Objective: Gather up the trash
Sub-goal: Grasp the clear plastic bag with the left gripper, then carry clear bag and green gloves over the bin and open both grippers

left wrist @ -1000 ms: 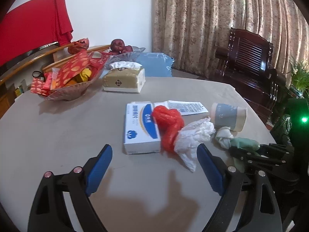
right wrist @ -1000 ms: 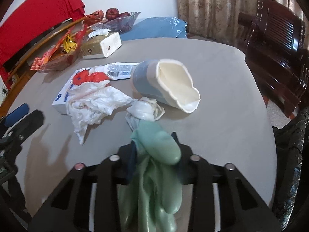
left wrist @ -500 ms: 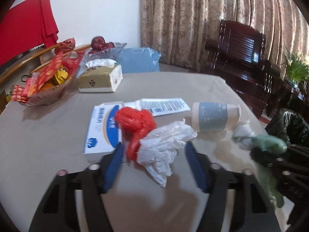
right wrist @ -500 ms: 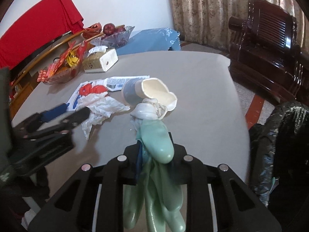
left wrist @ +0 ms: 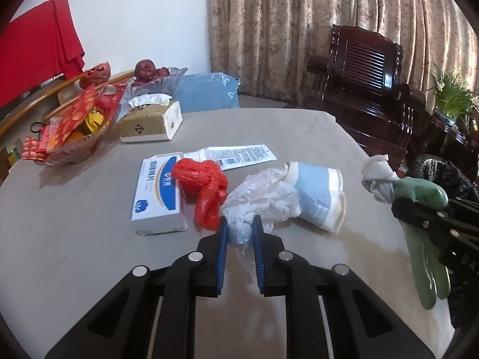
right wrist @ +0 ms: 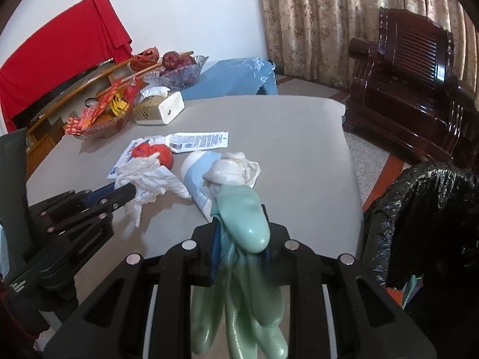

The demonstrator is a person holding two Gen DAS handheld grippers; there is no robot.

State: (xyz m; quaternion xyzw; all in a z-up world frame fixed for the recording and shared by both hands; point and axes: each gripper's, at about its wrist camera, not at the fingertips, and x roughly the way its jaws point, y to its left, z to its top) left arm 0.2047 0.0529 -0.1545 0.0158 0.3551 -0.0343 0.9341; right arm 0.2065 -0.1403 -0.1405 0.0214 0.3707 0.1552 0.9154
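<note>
My left gripper (left wrist: 239, 224) is closing its blue pads on the near end of a crumpled white plastic bag (left wrist: 263, 197), which lies on the grey table (left wrist: 89, 254). A red plastic bag (left wrist: 200, 179) touches it on the left and a tipped blue-and-white paper cup (left wrist: 317, 197) on the right. A flat printed wrapper (left wrist: 239, 155) lies behind them. My right gripper (right wrist: 242, 233) is shut on a pale green rubber glove (right wrist: 245, 218), held above the table with its white cuff forward and its fingers hanging toward the camera. A black trash bag (right wrist: 425, 209) stands open to the right of the table.
A white-and-blue box (left wrist: 158, 191) lies left of the red bag. Farther back are a tissue box (left wrist: 149, 122), a snack bowl (left wrist: 71, 137) and a glass fruit bowl (left wrist: 155, 80). A dark wooden chair (left wrist: 365, 68) stands beyond the table's right edge.
My left gripper moved forward over the table and closed from wide open onto the white plastic bag. My right gripper rose with the green glove, lifting its white cuff off the table.
</note>
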